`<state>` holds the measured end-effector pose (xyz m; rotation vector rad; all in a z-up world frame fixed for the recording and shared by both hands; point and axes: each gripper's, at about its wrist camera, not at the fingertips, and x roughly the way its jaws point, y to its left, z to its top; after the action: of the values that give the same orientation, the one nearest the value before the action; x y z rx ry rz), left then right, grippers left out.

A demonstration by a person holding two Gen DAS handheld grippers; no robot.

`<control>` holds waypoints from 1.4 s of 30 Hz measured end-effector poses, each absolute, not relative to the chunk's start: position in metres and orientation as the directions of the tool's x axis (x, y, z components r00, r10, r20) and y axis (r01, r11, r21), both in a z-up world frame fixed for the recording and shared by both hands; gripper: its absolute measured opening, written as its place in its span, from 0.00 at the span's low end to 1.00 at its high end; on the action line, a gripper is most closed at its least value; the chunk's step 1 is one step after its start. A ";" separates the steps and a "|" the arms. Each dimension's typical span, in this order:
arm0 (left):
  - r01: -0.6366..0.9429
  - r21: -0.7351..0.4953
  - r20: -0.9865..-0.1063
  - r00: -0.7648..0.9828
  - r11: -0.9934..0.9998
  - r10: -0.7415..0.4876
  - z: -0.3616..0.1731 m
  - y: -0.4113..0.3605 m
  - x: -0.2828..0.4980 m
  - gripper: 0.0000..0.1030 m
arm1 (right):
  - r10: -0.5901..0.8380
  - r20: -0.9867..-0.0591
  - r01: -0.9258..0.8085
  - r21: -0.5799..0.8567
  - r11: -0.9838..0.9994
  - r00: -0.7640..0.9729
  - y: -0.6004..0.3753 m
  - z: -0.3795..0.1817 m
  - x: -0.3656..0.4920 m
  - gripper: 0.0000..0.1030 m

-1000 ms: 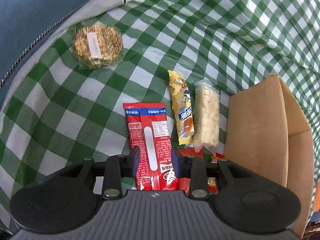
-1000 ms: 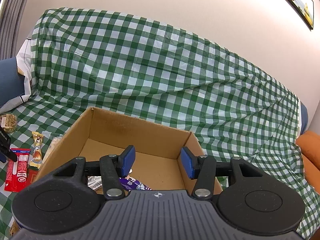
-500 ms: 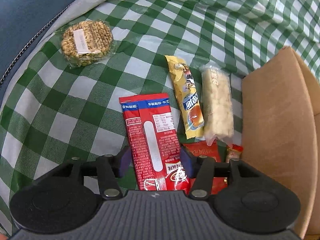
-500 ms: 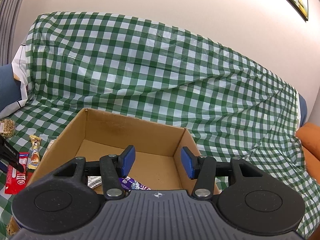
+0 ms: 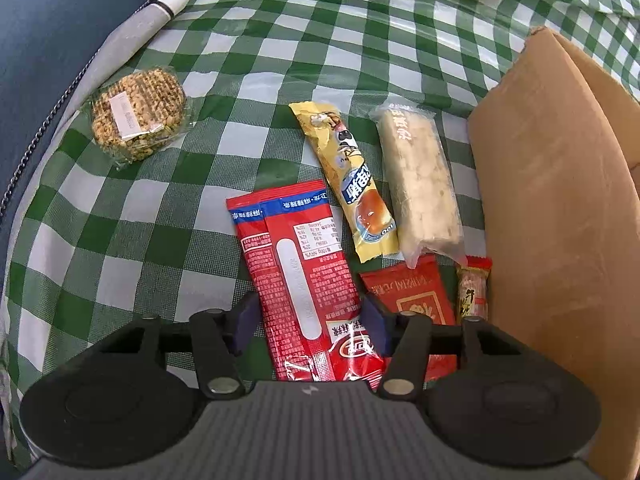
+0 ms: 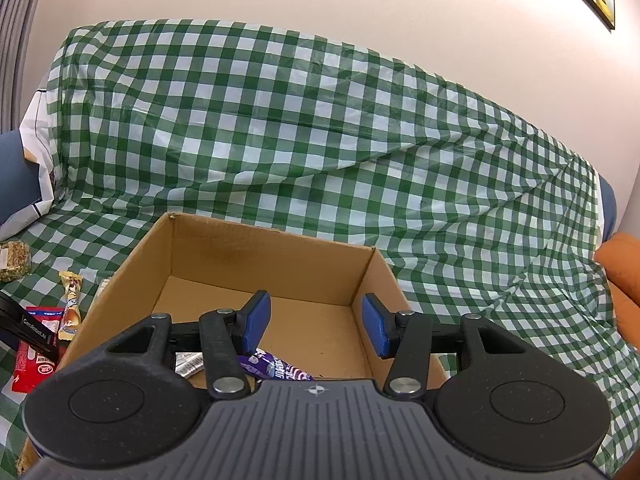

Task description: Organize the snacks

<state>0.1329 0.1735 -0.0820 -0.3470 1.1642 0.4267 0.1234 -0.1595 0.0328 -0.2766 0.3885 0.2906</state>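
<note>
My left gripper (image 5: 308,322) points down at the green checked cloth, open, with a long red snack packet (image 5: 304,272) lying flat between its jaws. A gap shows beside the left pad. Right of it lie a yellow bar (image 5: 348,184), a pale rice bar (image 5: 420,184), a flat red packet (image 5: 412,296) and a small candy (image 5: 474,292). A round granola cake (image 5: 138,114) sits far left. My right gripper (image 6: 316,322) hovers open and empty over the cardboard box (image 6: 280,256), which holds a purple packet (image 6: 276,368) and a silver wrapper (image 6: 190,362).
The box wall (image 5: 552,220) stands close on the right of the snacks. A blue cushion (image 5: 52,40) borders the cloth at the left. The cloth drapes up over a sofa back (image 6: 280,120), and an orange cushion (image 6: 620,264) lies at the far right.
The left jaws have widened off the long red packet, which now lies loose between them. The left gripper shifted and rolled, so the snacks sit higher in its view. The right gripper stayed still.
</note>
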 end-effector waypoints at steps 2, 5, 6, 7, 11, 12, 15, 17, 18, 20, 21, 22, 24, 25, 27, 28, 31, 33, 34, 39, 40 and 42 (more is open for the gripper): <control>-0.495 -0.045 -0.933 0.332 0.868 0.141 -0.080 0.175 0.130 0.54 | 0.225 -0.410 -0.332 -0.211 0.919 0.884 -0.157 0.032 0.123 0.50; -0.506 -0.054 -0.933 0.332 0.861 0.137 -0.077 0.181 0.128 0.52 | 0.229 -0.412 -0.339 -0.217 0.915 0.882 -0.154 0.032 0.122 0.50; -0.509 -0.058 -0.932 0.335 0.859 0.136 -0.075 0.184 0.126 0.52 | 0.230 -0.412 -0.342 -0.221 0.914 0.882 -0.153 0.032 0.122 0.50; -0.510 -0.059 -0.931 0.338 0.858 0.137 -0.073 0.186 0.125 0.52 | 0.232 -0.412 -0.344 -0.223 0.912 0.881 -0.152 0.032 0.122 0.50; -0.523 -0.073 -0.928 0.348 0.849 0.135 -0.064 0.200 0.116 0.51 | 0.234 -0.416 -0.352 -0.232 0.907 0.879 -0.146 0.031 0.121 0.50; -0.525 -0.084 -0.926 0.356 0.847 0.129 -0.061 0.204 0.113 0.51 | 0.235 -0.418 -0.354 -0.235 0.905 0.878 -0.145 0.031 0.121 0.50; -0.517 -0.095 -0.919 0.374 0.851 0.125 -0.052 0.211 0.105 0.50 | 0.239 -0.418 -0.362 -0.244 0.900 0.876 -0.140 0.030 0.118 0.50; -0.489 -0.090 -0.923 0.368 0.867 0.112 -0.049 0.212 0.103 0.50 | 0.243 -0.418 -0.367 -0.245 0.897 0.875 -0.137 0.029 0.117 0.50; -0.456 -0.082 -0.930 0.355 0.886 0.098 -0.050 0.212 0.103 0.50 | 0.245 -0.419 -0.368 -0.245 0.897 0.875 -0.135 0.029 0.117 0.50; -0.370 -0.052 -0.944 0.321 0.927 0.075 -0.055 0.208 0.105 0.50 | 0.252 -0.422 -0.375 -0.241 0.895 0.871 -0.131 0.029 0.116 0.50; -0.327 -0.023 -0.950 0.302 0.945 0.082 -0.058 0.205 0.105 0.50 | 0.254 -0.425 -0.380 -0.242 0.893 0.869 -0.128 0.029 0.115 0.50; -0.299 0.004 -0.953 0.288 0.954 0.094 -0.060 0.204 0.105 0.50 | 0.257 -0.427 -0.385 -0.247 0.889 0.867 -0.125 0.028 0.115 0.50; -0.256 0.024 -0.959 0.267 0.966 0.095 -0.066 0.203 0.105 0.50 | 0.266 -0.425 -0.397 -0.256 0.881 0.865 -0.119 0.028 0.112 0.50; -0.252 0.013 -0.961 0.264 0.968 0.082 -0.067 0.204 0.105 0.50 | 0.269 -0.423 -0.401 -0.262 0.878 0.865 -0.117 0.028 0.111 0.50; -0.250 -0.015 -0.963 0.265 0.968 0.053 -0.068 0.206 0.105 0.51 | 0.274 -0.421 -0.407 -0.268 0.873 0.865 -0.113 0.028 0.110 0.50; -0.244 -0.022 -0.962 0.269 0.970 0.045 -0.067 0.206 0.106 0.52 | 0.275 -0.421 -0.409 -0.270 0.872 0.864 -0.111 0.028 0.109 0.50; -0.239 -0.015 -0.961 0.273 0.971 0.052 -0.066 0.205 0.108 0.57 | 0.278 -0.425 -0.416 -0.278 0.866 0.861 -0.106 0.026 0.108 0.50; -0.236 -0.014 -0.963 0.264 0.972 0.050 -0.068 0.200 0.109 0.60 | 0.284 -0.425 -0.424 -0.282 0.860 0.859 -0.103 0.026 0.107 0.50; -0.228 -0.005 -0.964 0.259 0.974 0.055 -0.071 0.198 0.109 0.62 | 0.289 -0.424 -0.430 -0.285 0.857 0.858 -0.101 0.026 0.106 0.50; -0.194 0.034 -0.967 0.243 0.980 0.081 -0.080 0.190 0.115 0.63 | 0.319 -0.421 -0.464 -0.306 0.831 0.849 -0.089 0.024 0.098 0.50; -0.190 0.041 -0.966 0.242 0.981 0.087 -0.081 0.189 0.116 0.63 | 0.325 -0.422 -0.471 -0.309 0.826 0.846 -0.086 0.024 0.097 0.50; -0.184 0.050 -0.964 0.248 0.982 0.095 -0.081 0.188 0.116 0.58 | 0.335 -0.423 -0.483 -0.313 0.818 0.842 -0.080 0.024 0.095 0.50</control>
<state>0.1158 0.1881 -0.0807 -0.0788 1.3067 0.1904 0.0947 -0.0797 0.0236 -0.4259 0.3620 0.4461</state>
